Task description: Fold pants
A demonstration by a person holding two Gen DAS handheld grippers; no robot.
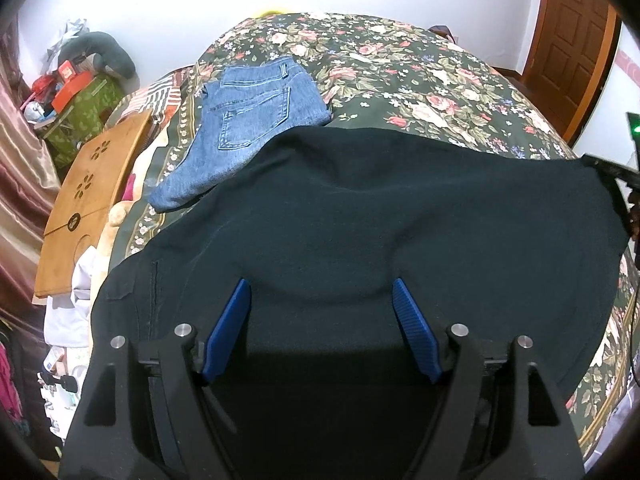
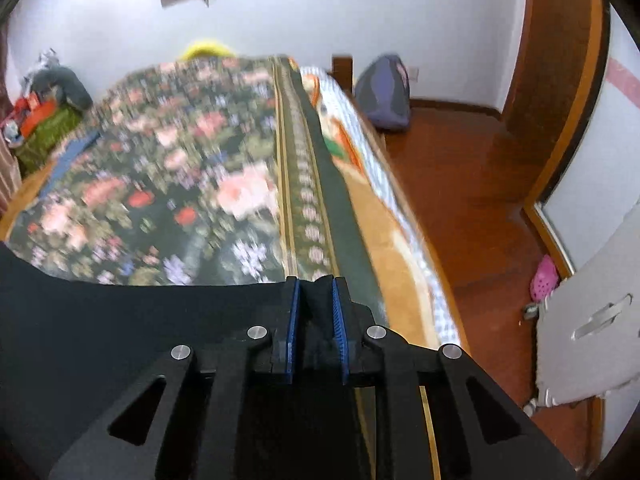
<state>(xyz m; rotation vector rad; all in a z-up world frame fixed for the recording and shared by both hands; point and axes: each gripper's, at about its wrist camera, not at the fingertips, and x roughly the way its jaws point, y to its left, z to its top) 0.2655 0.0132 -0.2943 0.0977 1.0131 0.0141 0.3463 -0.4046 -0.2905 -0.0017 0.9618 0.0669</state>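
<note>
Black pants (image 1: 380,216) lie spread over the floral bedspread (image 1: 420,80). My left gripper (image 1: 322,292) is open just above the near part of the pants, its blue pads wide apart with black cloth between and below them. My right gripper (image 2: 314,292) is shut on a bunched edge of the black pants (image 2: 120,320) near the bed's right side; its view is motion-blurred. The right gripper also shows at the right edge of the left wrist view (image 1: 616,176), holding the pants' far corner.
Folded blue jeans (image 1: 248,120) lie on the bed beyond the black pants. A wooden board (image 1: 88,204) and cluttered boxes (image 1: 76,96) stand left of the bed. Right of the bed are a wooden floor (image 2: 460,184), a purple bag (image 2: 384,92) and a door (image 1: 572,40).
</note>
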